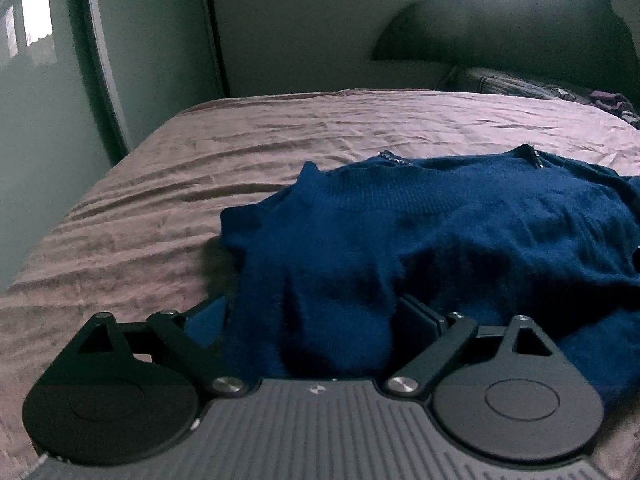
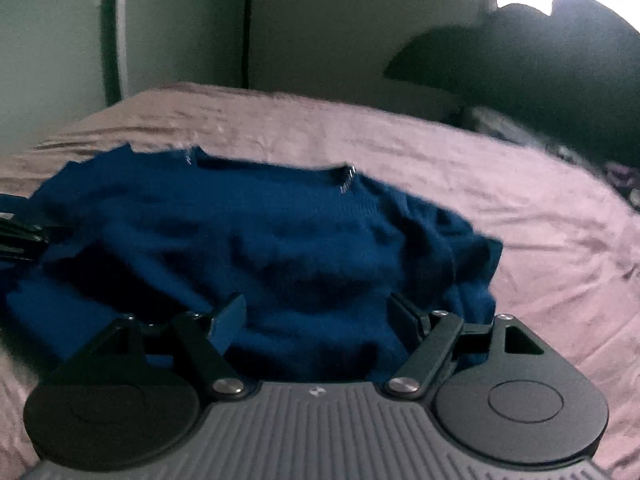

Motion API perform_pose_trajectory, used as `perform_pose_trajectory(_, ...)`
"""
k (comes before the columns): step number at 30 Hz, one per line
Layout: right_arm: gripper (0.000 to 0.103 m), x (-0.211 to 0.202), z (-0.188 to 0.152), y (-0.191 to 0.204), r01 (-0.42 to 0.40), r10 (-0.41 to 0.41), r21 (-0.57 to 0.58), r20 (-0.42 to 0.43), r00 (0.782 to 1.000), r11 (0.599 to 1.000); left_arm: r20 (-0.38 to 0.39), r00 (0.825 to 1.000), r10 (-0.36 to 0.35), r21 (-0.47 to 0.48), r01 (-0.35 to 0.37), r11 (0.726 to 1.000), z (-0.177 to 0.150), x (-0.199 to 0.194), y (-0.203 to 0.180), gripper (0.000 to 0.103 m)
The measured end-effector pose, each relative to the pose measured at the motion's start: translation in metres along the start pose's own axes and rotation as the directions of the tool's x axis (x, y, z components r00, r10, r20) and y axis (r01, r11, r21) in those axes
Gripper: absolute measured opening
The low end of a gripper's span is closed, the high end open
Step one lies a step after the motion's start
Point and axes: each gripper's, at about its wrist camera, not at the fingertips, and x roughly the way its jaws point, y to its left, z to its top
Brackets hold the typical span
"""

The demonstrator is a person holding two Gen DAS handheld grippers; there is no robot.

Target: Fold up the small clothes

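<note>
1. A dark blue knitted sweater [image 1: 440,232] lies rumpled on a bed covered with a creased dusty-pink sheet [image 1: 160,184]. Its neckline points toward the far side of the bed, and small sparkly trim shows at the collar [image 1: 394,158].

2. The left hand-held gripper [image 1: 316,320] sits low at the near edge of the sweater with its jaws spread wide. A fold of the blue knit bulges up between the two fingers, but the pads do not press on it. The left finger [image 1: 212,312] lies partly against the cloth edge, with pink sheet just beyond it.

3. The right hand-held gripper [image 2: 316,320] is also parted, jaws well apart, and rests over the near hem of the sweater [image 2: 280,232]. Blue fabric fills the gap between its fingers, and I see no pinch on it. This view is somewhat blurred.

4. At the far left edge of the right wrist view, a dark black piece [image 2: 20,236] shows against the sweater, probably part of the other gripper, though I cannot tell for sure.

5. Behind the bed stands a pale wall and a tall light panel with a dark frame [image 1: 100,60]. A dark rounded headboard [image 1: 520,32] rises at the far right, with a bright window above it. Some patterned bedding [image 1: 520,84] is bunched near the headboard.
</note>
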Motion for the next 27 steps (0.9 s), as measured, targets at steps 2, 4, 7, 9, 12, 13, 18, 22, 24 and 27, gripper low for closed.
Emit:
perform_pose_trajectory(2, 0.078, -0.009, 0.003, 0.011, -0.005, 0.006, -0.028, 0.021, 1.000, 1.000, -0.004, 1.000, -0.003, -0.005, 0.003, 1.000, 0.001, 0.000, 0.001, 0.095)
perform_pose_trajectory(4, 0.078, -0.015, 0.006, 0.023, -0.018, 0.021, -0.065, 0.041, 0.999, 0.998, -0.005, 1.000, -0.003, -0.005, 0.003, 1.000, 0.001, -0.001, 0.003, 0.096)
perform_pose_trajectory(7, 0.078, -0.026, 0.008, 0.044, -0.046, 0.053, -0.122, 0.061, 0.997, 0.992, -0.005, 1.000, -0.003, -0.001, 0.003, 1.000, 0.003, -0.003, 0.005, 0.097)
perform_pose_trajectory(9, 0.079, -0.032, 0.008, 0.057, -0.061, 0.072, -0.150, 0.069, 0.995, 0.987, -0.002, 1.000, 0.000, -0.002, 0.000, 1.000, 0.004, -0.005, 0.008, 0.098)
perform_pose_trajectory(12, 0.082, -0.038, 0.008, 0.074, -0.087, 0.103, -0.192, 0.077, 0.992, 0.977, 0.003, 1.000, 0.010, -0.007, -0.010, 1.000, 0.007, -0.007, 0.014, 0.098)
perform_pose_trajectory(13, 0.082, -0.039, 0.008, 0.079, -0.090, 0.107, -0.202, 0.077, 0.991, 0.975, 0.004, 1.000, 0.015, -0.010, -0.015, 1.000, 0.007, -0.008, 0.017, 0.098)
perform_pose_trajectory(18, 0.082, -0.043, 0.006, 0.096, -0.124, 0.144, -0.231, 0.073, 0.987, 0.965, 0.002, 0.999, 0.046, -0.018, -0.046, 0.999, 0.012, -0.008, 0.031, 0.099)
perform_pose_trajectory(22, 0.082, -0.050, 0.001, 0.113, -0.160, 0.184, -0.262, 0.068, 0.981, 0.952, 0.006, 0.998, 0.055, -0.025, -0.054, 0.998, 0.018, -0.006, 0.049, 0.101)
perform_pose_trajectory(24, 0.082, -0.053, -0.003, 0.123, -0.183, 0.209, -0.286, 0.063, 0.976, 0.940, -0.005, 1.000, 0.030, -0.077, -0.030, 0.997, 0.024, -0.003, 0.068, 0.101)
perform_pose_trajectory(27, 0.082, -0.053, -0.011, 0.141, -0.202, 0.233, -0.343, 0.051, 0.971, 0.917, -0.063, 0.995, -0.074, -0.193, 0.061, 0.979, 0.034, 0.010, 0.099, 0.101)
